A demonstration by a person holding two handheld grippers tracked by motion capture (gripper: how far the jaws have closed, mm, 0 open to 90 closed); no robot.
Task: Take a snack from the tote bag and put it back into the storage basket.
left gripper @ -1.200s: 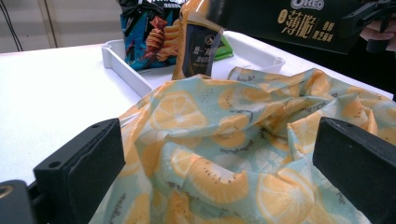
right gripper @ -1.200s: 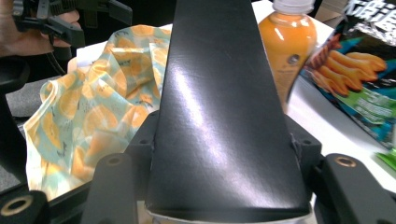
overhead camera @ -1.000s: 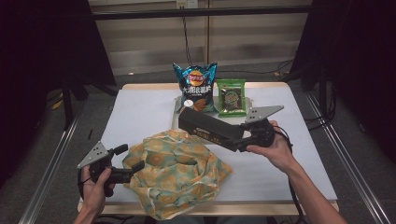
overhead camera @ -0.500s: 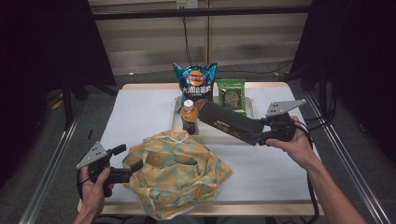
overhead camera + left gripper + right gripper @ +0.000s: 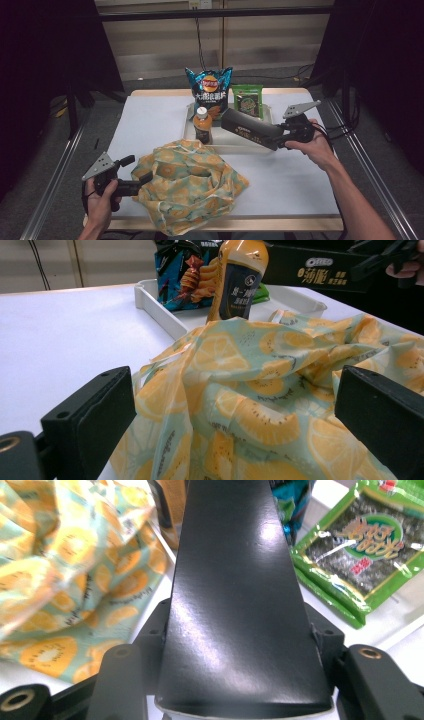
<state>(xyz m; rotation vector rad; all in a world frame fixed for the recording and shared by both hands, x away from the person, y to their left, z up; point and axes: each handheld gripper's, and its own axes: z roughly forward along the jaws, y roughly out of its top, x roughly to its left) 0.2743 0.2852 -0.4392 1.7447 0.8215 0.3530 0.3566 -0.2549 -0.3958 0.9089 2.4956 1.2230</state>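
The right hand-held gripper (image 5: 274,141) pinches a long black box (image 5: 252,130) by 1 end, holding it level above the white tray (image 5: 235,146). On the tray stand a bottle (image 5: 202,125), a chip bag (image 5: 209,91) and a green packet (image 5: 247,100). The left hand-held gripper (image 5: 145,181) has its jaws spread around the edge of the lemon-print cloth (image 5: 187,182), crumpled on the table (image 5: 150,120) just in front of the tray.

Both grippers black: left gripper (image 5: 145,179) and right gripper (image 5: 277,141) each topped by a grey three-cornered plate. Jaws flat, blocky, matte, with small screw holes near their bases. Black cable trails from right gripper. Forearms bare, no sleeves.
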